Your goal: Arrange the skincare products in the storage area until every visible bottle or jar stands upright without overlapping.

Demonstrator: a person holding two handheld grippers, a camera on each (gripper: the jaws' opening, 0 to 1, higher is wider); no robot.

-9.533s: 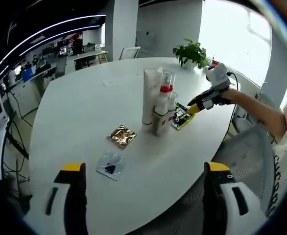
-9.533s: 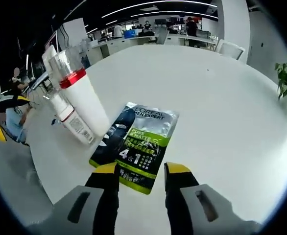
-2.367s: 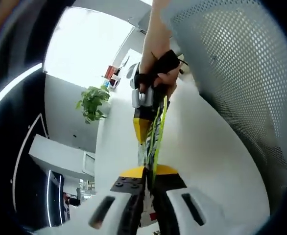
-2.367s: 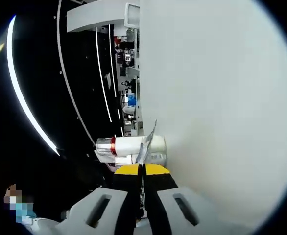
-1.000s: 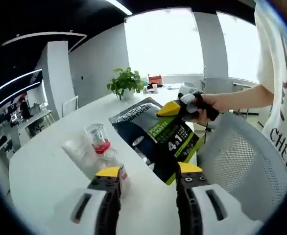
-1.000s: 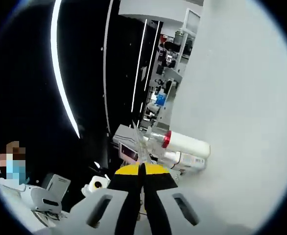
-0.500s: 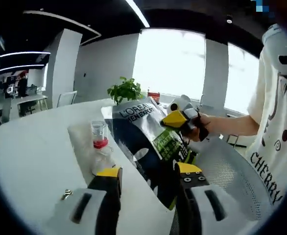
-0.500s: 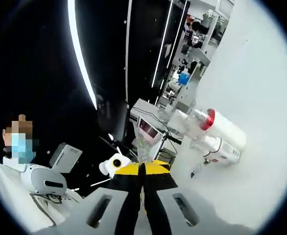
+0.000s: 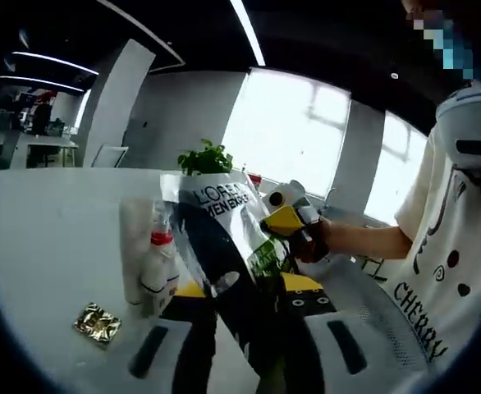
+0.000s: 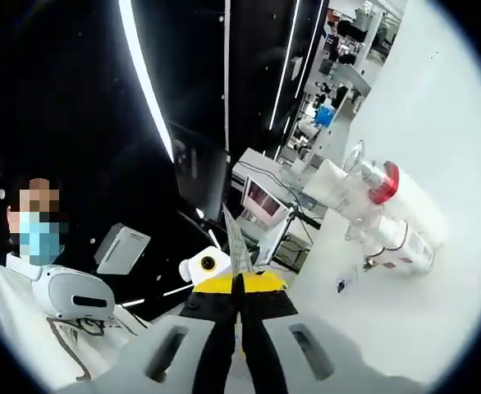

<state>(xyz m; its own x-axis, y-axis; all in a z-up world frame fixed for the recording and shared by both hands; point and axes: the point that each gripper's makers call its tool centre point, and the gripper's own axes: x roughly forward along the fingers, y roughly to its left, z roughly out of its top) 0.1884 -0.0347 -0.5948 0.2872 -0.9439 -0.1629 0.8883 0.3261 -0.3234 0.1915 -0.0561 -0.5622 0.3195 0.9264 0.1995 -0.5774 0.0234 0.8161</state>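
Sachet (image 9: 232,246) hangs clamped in your right hand-held gripper (image 9: 283,222) (left hand-held gripper (image 9: 245,287) state unclear); stand it beside the bottles (image 9: 146,263), clear of them.

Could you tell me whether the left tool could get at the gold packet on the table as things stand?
Probably not straight away. The sachet, gripped by the right tool, hangs across the left tool, though the gold packet itself lies uncovered beside the bottles.
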